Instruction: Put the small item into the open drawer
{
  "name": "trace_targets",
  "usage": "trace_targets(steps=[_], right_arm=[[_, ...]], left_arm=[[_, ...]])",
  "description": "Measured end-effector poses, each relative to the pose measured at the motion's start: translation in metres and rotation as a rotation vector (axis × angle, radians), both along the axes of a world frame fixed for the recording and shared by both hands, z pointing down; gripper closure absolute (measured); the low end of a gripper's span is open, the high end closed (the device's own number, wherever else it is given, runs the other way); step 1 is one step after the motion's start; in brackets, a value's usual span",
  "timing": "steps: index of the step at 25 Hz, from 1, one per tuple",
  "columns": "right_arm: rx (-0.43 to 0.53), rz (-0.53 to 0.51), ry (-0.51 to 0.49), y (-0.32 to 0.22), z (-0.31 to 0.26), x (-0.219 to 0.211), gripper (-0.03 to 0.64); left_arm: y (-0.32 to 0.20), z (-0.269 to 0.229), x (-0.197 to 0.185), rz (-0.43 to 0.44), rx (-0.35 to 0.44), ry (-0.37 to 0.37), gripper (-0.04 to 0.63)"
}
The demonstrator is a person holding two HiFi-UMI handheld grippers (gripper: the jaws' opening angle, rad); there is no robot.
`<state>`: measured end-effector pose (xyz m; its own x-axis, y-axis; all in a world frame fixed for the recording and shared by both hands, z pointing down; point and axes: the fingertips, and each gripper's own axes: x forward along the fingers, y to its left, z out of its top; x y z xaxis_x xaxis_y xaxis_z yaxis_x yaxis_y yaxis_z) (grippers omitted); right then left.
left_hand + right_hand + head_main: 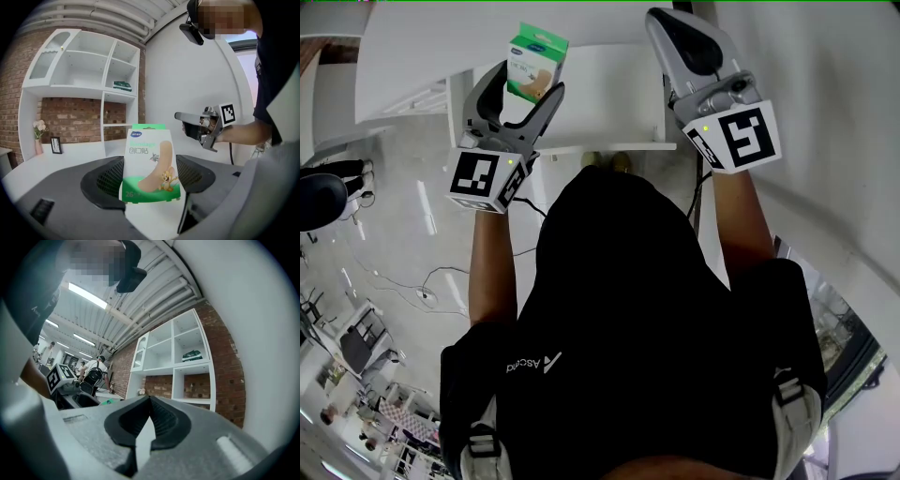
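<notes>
The small item is a green and white box of plasters (pixel 536 62) with a cartoon print. My left gripper (pixel 530 84) is shut on it and holds it upright in the air; in the left gripper view the box (pixel 150 161) stands between the two black pads. My right gripper (pixel 672 33) is held up to the right, shut with nothing in it, and its pads meet (pixel 150 401) in the right gripper view. From the left gripper view the right gripper (pixel 180 117) shows ahead. I cannot make out an open drawer in any view.
A white table (pixel 609 89) lies below both grippers. A white shelf unit (pixel 84 70) stands against a brick wall, with a dark green packet (pixel 122 85) in one compartment. A small vase and a frame (pixel 56 145) stand on a white counter. Cables run over the floor (pixel 422 281).
</notes>
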<state>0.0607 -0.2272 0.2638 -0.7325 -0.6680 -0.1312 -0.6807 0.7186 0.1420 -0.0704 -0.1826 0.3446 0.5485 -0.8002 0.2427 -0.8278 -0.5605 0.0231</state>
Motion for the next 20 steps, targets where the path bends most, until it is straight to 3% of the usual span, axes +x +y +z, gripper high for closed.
trace_targets(steps=[6,20], right_arm=[[-0.009,0.013,0.002,-0.01,0.012,-0.014,0.615],[-0.047,0.023,0.027,-0.031,0.008,-0.036,0.615]], left_arm=[[-0.011,0.043,-0.014,0.036,-0.061,-0.061,0.255],[-0.023,0.108,-0.028,0.082,-0.304,-0.156,0.255]])
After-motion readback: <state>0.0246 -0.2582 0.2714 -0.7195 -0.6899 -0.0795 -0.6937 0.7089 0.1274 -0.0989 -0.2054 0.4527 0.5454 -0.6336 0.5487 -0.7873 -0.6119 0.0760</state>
